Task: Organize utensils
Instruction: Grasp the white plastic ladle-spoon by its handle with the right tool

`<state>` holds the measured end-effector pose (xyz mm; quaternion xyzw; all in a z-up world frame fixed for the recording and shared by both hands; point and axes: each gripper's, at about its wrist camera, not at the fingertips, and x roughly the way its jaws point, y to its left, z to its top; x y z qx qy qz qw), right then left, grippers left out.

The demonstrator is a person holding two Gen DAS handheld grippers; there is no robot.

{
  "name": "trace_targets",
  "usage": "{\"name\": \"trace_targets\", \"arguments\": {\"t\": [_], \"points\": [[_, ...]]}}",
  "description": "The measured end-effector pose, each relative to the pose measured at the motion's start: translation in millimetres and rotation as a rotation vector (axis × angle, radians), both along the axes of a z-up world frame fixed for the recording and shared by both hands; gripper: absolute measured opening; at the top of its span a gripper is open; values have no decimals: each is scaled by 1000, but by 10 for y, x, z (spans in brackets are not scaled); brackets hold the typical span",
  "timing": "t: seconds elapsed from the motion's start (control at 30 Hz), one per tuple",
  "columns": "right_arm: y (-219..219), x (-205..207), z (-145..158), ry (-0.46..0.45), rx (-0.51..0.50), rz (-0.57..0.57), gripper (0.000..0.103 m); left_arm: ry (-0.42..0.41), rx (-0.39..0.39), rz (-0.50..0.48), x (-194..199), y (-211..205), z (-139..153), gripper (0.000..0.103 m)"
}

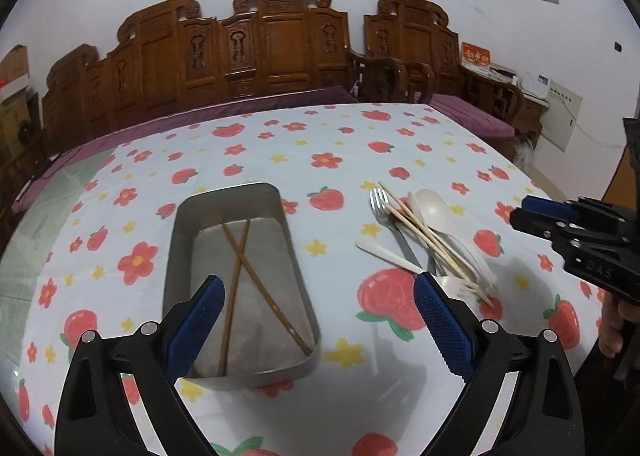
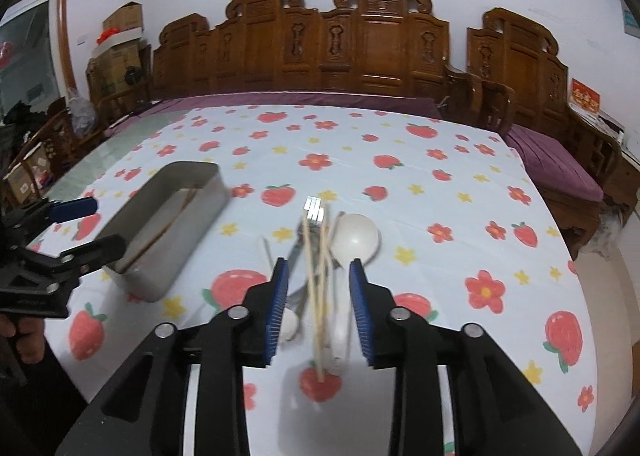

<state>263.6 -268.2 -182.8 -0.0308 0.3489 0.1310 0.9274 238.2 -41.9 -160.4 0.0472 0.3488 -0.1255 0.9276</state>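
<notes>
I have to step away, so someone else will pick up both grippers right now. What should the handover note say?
Left gripper: open, empty, over the near end of the metal tray.
Right gripper: open, holding nothing, with the utensil pile between its fingers.
Done: two dark chopsticks lie crossed in the tray.
Left: the pile beside the tray on the tablecloth, namely light chopsticks, metal fork, white spoon and other white utensils, too blurred to count.

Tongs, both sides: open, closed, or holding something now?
Left tongs: open, holding nothing, above the metal tray.
Right tongs: open, empty, around the pale chopsticks.
</notes>
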Motion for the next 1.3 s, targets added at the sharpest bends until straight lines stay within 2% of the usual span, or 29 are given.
{"name": "trace_targets", "arguments": {"t": [0.23, 0.5, 0.9, 0.97, 1.03, 1.13, 1.3], "points": [[-183, 111, -288, 62, 7, -12, 35, 3, 0, -13, -146, -133, -8, 92], [-215, 195, -459, 103, 2, 28, 35, 36, 18, -8, -213, -307, -11, 92], [-201, 686, -753, 219, 47, 38, 35, 81, 25, -6, -150, -546, -33, 92], [-197, 744, -811, 243, 41, 41, 24, 97, 23, -2, -118, -571, -58, 92], [-224, 787, -839, 258, 38, 28, 18, 110, 27, -3, -87, -597, -83, 92], [-289, 822, -884, 297, 64, 15, 13, 130, 28, -5, -28, -636, -119, 92], [-352, 745, -783, 268, 75, 22, 11, 161, 28, -9, 120, -735, -179, 92]]}}
